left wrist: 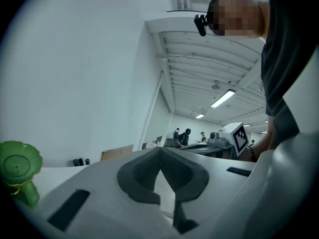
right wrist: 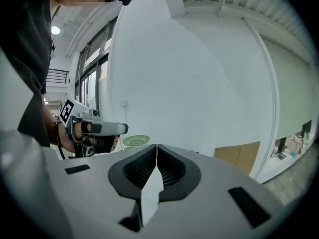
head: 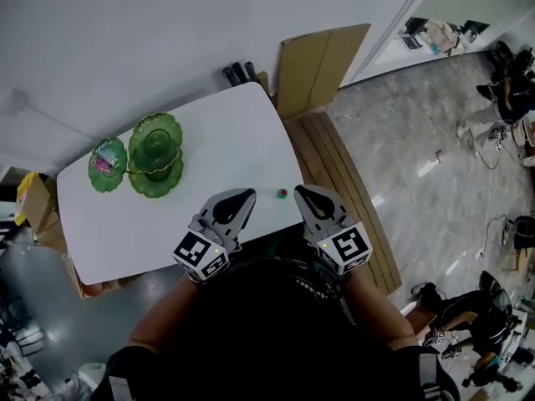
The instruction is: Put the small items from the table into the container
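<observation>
A small red and green item (head: 282, 194) lies on the white table (head: 226, 140) near its right front corner. My left gripper (head: 246, 197) hovers just left of that item, and my right gripper (head: 301, 194) just right of it, past the table's edge. Both are shut with nothing between the jaws; their tips meet in the left gripper view (left wrist: 160, 151) and the right gripper view (right wrist: 156, 150). A green tiered dish (head: 155, 154) stands at the table's far left, with a smaller green dish (head: 107, 165) holding pink bits beside it.
A cardboard sheet (head: 313, 65) leans on the wall behind the table's far corner, with wooden boards (head: 334, 190) on the floor to the right. Dark objects (head: 237, 73) stand at the table's back edge. Boxes (head: 33, 203) sit left of the table.
</observation>
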Tool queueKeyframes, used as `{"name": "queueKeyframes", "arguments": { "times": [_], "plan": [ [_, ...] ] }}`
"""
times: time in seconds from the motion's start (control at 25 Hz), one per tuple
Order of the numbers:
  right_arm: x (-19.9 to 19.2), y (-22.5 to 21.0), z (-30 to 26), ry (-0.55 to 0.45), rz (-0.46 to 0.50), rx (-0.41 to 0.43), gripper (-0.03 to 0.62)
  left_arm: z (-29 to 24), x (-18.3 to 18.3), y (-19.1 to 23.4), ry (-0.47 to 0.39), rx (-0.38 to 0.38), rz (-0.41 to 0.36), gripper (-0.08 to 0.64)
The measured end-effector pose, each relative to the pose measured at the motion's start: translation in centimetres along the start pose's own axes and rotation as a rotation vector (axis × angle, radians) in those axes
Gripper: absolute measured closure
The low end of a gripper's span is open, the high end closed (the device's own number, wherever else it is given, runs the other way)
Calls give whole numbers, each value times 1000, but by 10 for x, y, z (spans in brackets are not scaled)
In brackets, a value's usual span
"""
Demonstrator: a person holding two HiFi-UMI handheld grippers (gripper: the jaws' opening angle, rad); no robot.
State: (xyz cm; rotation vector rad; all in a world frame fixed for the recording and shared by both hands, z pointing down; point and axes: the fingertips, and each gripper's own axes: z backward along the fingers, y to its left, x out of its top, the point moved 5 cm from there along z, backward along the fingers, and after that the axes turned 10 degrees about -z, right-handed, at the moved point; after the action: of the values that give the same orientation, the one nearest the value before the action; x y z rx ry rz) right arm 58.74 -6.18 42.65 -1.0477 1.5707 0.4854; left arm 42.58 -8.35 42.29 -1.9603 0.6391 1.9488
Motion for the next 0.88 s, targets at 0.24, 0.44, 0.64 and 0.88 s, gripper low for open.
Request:
{"name": "queueKeyframes", "arguments": {
  "times": [0.24, 0.44, 0.64, 0.88],
  "plan": [
    [-2, -30, -28, 112, 35, 200, 575, -1, -3, 1, 21, 179, 9, 554],
    [-6, -49, -40, 192, 93, 357, 575, -22, -18, -7, 42, 275, 36, 552],
    [-22, -58, -46, 264, 146, 498, 574, -44, -38, -22, 49, 357, 58, 554],
    [-54, -71, -50, 357, 145, 561, 552, -54, -63, -37, 67, 419, 100, 554]
  ]
}}
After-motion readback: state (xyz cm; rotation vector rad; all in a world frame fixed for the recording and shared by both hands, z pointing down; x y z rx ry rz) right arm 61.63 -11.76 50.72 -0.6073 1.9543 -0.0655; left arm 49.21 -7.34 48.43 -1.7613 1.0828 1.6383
